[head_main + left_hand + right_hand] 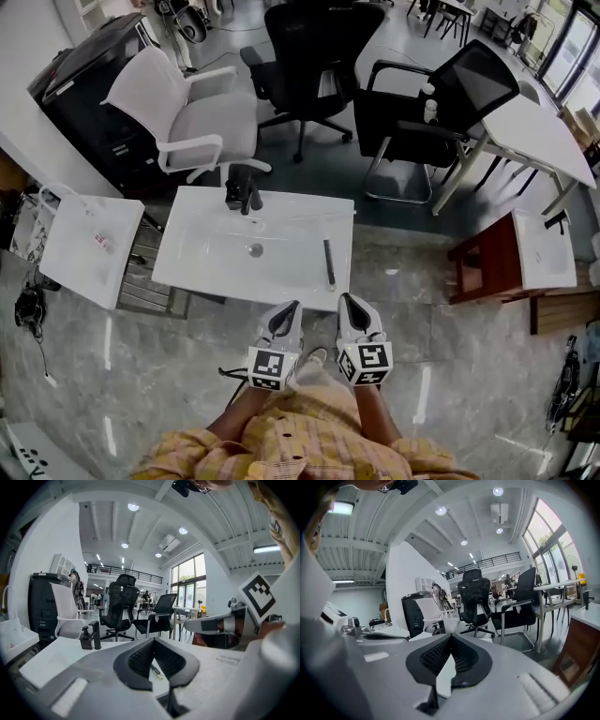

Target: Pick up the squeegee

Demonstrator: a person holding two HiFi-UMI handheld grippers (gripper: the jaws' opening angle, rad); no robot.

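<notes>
The squeegee (329, 262) is a thin dark bar lying flat on the right part of the white sink-top table (206, 272). In the left gripper view it shows low between the pads, squeegee (157, 671). My left gripper (292, 306) and right gripper (345, 298) hang side by side just short of the table's front edge, both pointing at it. Each has its tips together and nothing held. The left gripper (153, 640) sees the right one beside it; the right gripper (451, 635) looks over the table towards the chairs.
A black faucet with a dispenser (243, 192) stands at the table's far edge, and a drain (255, 249) sits mid-table. Behind are a white chair (187, 112) and two black chairs (309, 47). A small white table (89, 248) stands left, a red-brown stand (492, 262) right.
</notes>
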